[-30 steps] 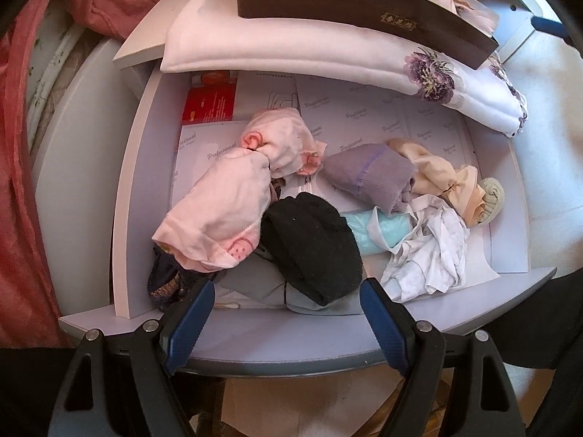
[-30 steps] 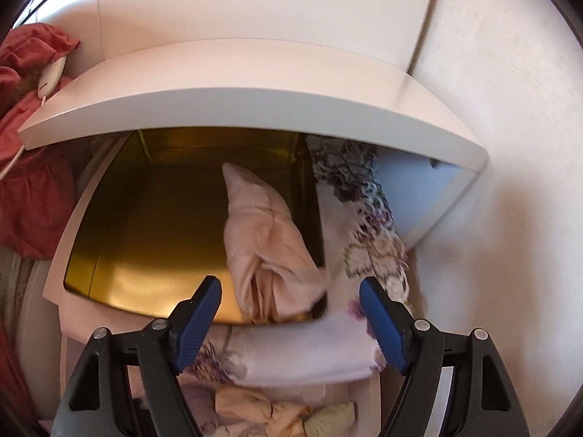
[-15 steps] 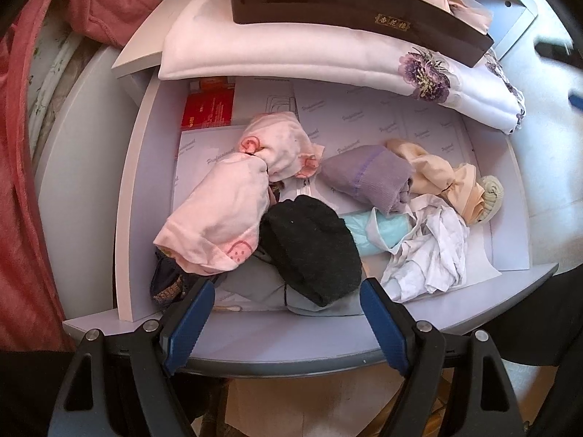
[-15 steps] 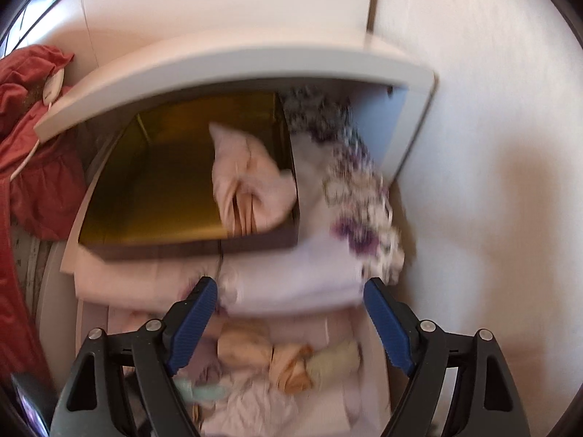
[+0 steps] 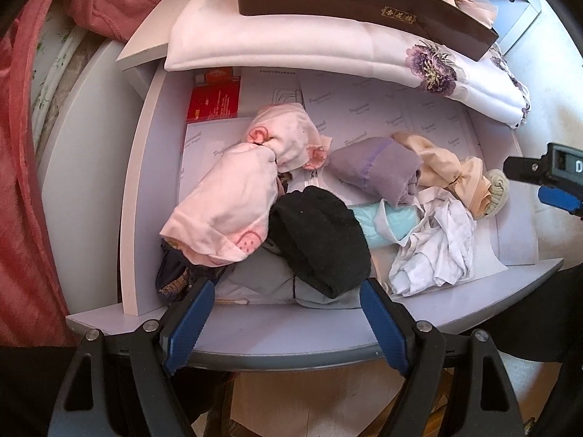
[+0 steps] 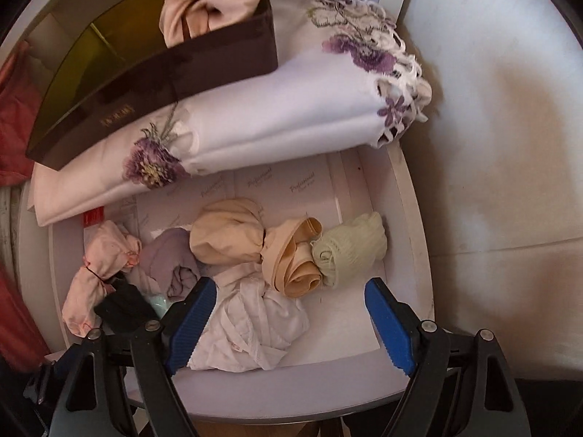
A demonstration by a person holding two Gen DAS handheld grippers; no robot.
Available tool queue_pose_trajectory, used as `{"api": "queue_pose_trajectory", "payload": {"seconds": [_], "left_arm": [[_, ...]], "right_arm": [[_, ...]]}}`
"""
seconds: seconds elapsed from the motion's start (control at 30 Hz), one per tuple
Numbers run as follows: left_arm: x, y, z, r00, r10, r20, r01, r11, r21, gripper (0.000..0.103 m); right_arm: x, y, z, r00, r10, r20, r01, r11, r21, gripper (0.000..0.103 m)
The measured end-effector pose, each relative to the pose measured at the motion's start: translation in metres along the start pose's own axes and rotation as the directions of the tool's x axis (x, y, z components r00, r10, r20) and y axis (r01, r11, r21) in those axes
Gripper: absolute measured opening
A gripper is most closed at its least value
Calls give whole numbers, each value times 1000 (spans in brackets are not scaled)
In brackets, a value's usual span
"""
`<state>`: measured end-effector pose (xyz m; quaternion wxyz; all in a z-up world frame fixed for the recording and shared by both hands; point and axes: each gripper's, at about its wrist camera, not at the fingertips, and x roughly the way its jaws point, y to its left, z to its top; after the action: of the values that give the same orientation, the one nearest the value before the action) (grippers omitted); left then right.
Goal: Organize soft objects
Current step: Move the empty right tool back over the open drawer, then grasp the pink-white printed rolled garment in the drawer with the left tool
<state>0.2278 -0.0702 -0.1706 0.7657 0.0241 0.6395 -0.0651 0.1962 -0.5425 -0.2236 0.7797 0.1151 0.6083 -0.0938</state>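
Observation:
An open white drawer (image 5: 145, 182) holds several soft bundles: a pink tied bundle (image 5: 233, 204), a black sock (image 5: 320, 240), a purple roll (image 5: 379, 171), a beige knotted bundle (image 5: 448, 167), a pale green roll (image 5: 497, 191), a teal roll (image 5: 386, 225) and a crumpled white cloth (image 5: 437, 251). My left gripper (image 5: 286, 291) hangs open over the drawer's front edge, near the black sock. My right gripper (image 6: 288, 287) is open above the white cloth (image 6: 255, 324), the beige bundle (image 6: 255, 247) and the green roll (image 6: 349, 247). Neither holds anything.
A folded white floral fabric (image 6: 291, 98) overhangs the drawer's back, with a brown box (image 6: 153, 73) on it holding a pink cloth (image 6: 207, 3). Red fabric (image 5: 22, 145) hangs at the left. A red card (image 5: 215, 98) lies in the drawer's back left corner. A pale wall (image 6: 492, 145) stands to the right.
My right gripper has come down from over the brown box to the drawer's right side and now shows at the right edge of the left wrist view. The left gripper has stayed put.

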Motion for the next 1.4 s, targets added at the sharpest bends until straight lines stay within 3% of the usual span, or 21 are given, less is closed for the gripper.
{"api": "queue_pose_trajectory", "payload": {"seconds": [0.47, 0.83, 1.0, 1.27, 1.4], "left_arm": [[-3, 9, -2, 1000, -1, 3, 1, 999, -38, 83], [-11, 29, 5, 999, -38, 21, 41, 986, -160, 83], [-12, 35, 15, 1000, -7, -11, 5, 985, -174, 83], [-9, 42, 49, 998, 44, -35, -48, 991, -123, 83], [-1, 35, 70, 997, 69, -36, -70, 997, -25, 82]], "right_arm": [[42, 7, 2, 997, -3, -83, 2, 1000, -12, 85], [81, 33, -14, 976, -9, -218, -13, 995, -102, 85], [96, 43, -25, 967, -23, -254, -13, 990, -139, 86], [107, 51, -32, 965, -24, -263, -17, 988, -152, 90], [113, 56, -34, 962, -19, -273, -27, 986, -164, 92]]}}
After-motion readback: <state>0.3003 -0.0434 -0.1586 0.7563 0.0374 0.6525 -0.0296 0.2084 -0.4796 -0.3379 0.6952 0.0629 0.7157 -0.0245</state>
